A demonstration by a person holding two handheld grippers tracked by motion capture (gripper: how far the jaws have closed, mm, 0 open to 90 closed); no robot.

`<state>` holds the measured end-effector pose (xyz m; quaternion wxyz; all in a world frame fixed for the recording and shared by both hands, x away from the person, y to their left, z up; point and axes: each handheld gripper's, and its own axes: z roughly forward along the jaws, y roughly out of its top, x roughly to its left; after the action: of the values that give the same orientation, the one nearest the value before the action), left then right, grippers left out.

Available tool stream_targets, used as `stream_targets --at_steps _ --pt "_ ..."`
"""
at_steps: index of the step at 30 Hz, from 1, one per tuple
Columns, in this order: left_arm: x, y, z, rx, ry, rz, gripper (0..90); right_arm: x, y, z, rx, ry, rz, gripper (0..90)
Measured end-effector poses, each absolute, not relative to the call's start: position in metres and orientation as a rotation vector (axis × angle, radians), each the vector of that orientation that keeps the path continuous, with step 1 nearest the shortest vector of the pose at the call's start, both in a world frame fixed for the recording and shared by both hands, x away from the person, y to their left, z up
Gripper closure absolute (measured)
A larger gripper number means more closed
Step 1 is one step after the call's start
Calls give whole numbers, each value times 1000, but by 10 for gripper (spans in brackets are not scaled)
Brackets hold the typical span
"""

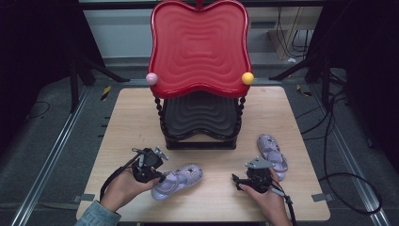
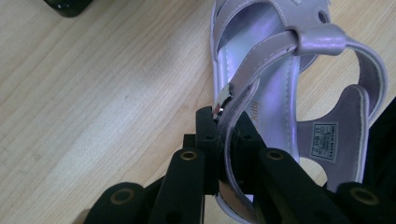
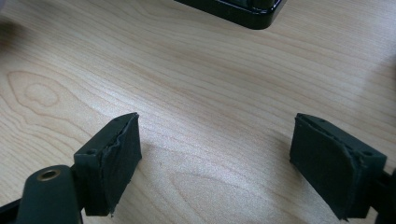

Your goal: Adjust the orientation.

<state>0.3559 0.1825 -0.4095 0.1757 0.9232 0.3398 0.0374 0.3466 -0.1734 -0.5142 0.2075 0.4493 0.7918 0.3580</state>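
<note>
Item: child's lilac sandal [image 1: 178, 181], glossy synthetic upper, stitched straps, metal buckle [image 2: 225, 96], printed size label on the insole. It lies near the front edge of the table [image 1: 127, 122], left of centre, toe pointing toward the right-hand side. The left gripper [image 1: 162, 178] is clenched on its heel strap; in the left gripper view the black jaws pinch the strap just below the buckle, and the sole sits close over the wood.

Item: second lilac sandal [image 1: 273, 155], same make, lying flat near the right edge, just beside and behind the right gripper [image 1: 234, 179], not touching its jaws.

Item: right gripper, released; its worn, wedge-shaped rubber pads [image 3: 114, 161] stand wide apart over bare wood with nothing between them.

Item: two-tier stand [image 1: 200, 136], black frame with turned posts. Lower tray black, upper tray [image 1: 197, 47] red, both rippled and lobed in outline. A pink ball [image 1: 151, 78] and a yellow ball [image 1: 247, 78] cap the upper tray's front corners.

Surface: pale wood-grain laminate, squared edges. Open room lies along the left edge, the rear corners and between the two grippers at the front.
</note>
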Motion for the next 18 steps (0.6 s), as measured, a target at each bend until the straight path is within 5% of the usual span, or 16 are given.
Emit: stream_targets --at_steps 18 --pt "357 177 -388 2533 927 92 840 347 -173 -514 1250 2205 997 166"
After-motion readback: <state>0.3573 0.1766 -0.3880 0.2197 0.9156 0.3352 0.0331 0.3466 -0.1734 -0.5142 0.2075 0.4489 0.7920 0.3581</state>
